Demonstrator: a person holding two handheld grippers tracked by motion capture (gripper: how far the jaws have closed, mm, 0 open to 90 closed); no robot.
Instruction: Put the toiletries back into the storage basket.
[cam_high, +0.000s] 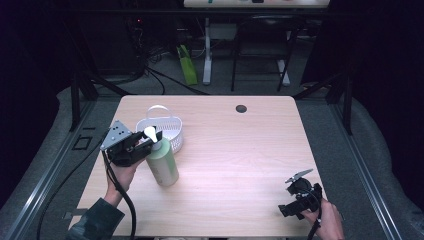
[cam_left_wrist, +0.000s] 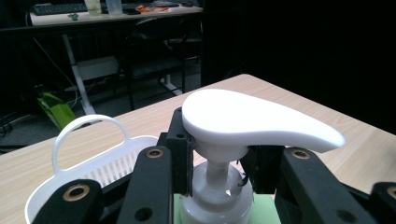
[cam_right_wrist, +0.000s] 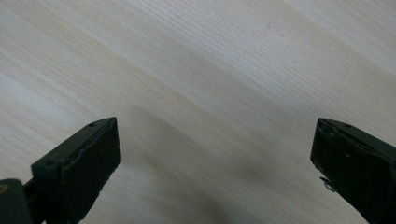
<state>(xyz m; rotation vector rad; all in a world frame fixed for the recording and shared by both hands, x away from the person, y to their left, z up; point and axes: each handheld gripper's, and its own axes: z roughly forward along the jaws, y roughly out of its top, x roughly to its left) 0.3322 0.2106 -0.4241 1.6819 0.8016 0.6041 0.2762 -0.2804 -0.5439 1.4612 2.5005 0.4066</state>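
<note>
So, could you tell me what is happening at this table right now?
A person works with two hand-held tools. The left claw is shut on the neck of a green pump bottle, which stands upright beside a white basket. The right claw is open above bare table near its front right corner.

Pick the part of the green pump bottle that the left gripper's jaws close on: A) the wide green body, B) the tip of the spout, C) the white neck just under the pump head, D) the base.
C: the left gripper clamps the pump bottle at its white neck beneath the pump head.
</note>
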